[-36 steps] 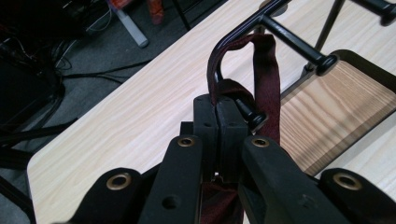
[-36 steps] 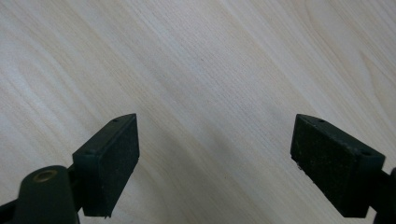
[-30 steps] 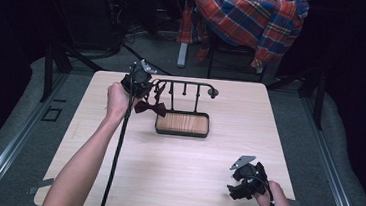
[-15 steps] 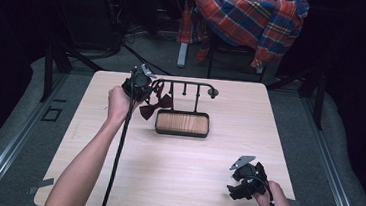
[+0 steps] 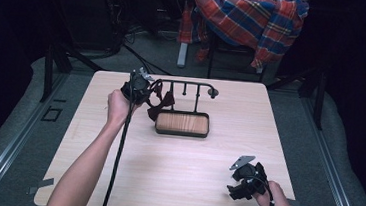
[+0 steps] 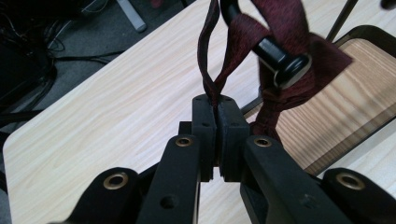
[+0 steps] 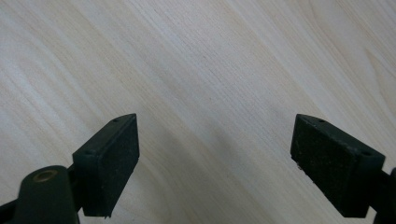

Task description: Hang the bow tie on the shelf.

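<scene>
Two grippers are seen over the light wooden table [image 5: 89, 175]. The left gripper [image 6: 215, 105] is held up at the left end of a black accessory stand [image 5: 188, 87], its jaws pressed together on the thin strap of a dark red bow tie [image 6: 285, 35] (the pads meet with only the fabric between them). The strap is looped over the stand's curved, knob-ended hook [image 6: 280, 58], and the bow itself is hung just beside the stand's wood-lined tray [image 5: 182, 123], close to its left corner. In the high view the bow tie [image 5: 160, 103] is seen dangling beside the left gripper [image 5: 139, 88]. The right gripper [image 5: 245, 181] is rested low at the table's near right, well apart from the stand, its jaws spread wide above bare wood grain.
</scene>
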Available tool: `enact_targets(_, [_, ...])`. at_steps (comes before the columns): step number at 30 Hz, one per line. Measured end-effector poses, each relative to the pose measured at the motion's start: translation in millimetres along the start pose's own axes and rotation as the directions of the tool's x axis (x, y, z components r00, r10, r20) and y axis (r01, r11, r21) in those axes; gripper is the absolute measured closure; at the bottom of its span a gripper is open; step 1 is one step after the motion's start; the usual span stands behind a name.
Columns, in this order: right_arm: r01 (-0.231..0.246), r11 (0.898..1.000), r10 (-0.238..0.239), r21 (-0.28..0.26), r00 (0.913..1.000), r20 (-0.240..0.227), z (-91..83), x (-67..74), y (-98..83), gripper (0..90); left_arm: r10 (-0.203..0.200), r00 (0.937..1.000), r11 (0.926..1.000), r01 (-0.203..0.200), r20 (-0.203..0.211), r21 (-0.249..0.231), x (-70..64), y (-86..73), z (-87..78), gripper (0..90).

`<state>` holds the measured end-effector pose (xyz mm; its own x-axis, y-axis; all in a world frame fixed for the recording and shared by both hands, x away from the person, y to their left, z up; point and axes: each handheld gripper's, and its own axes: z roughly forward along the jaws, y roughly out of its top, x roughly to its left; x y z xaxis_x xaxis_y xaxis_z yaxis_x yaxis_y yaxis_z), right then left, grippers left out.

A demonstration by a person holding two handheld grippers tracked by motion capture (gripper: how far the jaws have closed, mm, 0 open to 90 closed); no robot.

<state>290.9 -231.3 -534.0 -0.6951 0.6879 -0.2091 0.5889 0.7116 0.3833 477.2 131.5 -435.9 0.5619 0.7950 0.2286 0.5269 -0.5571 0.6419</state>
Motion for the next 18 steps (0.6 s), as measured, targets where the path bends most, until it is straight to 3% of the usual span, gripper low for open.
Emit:
enact_targets(10, [0.003, 1.0, -0.003, 0.005, 1.0, -0.001, 0.4, -0.2, 0.0, 15.2, -0.02, 0.9998, 0.9998, 0.02, 0.006, -0.005, 1.9, -4.9, 1.0, 79.9])
enact_targets(18, [0.001, 1.0, -0.001, 0.005, 1.0, -0.003, 0.9, 0.2, 0.0, 15.2, -0.041, 0.9991, 0.9991, 0.041, -0.007, -0.007, 3.3, -5.6, -3.3, 64.8])
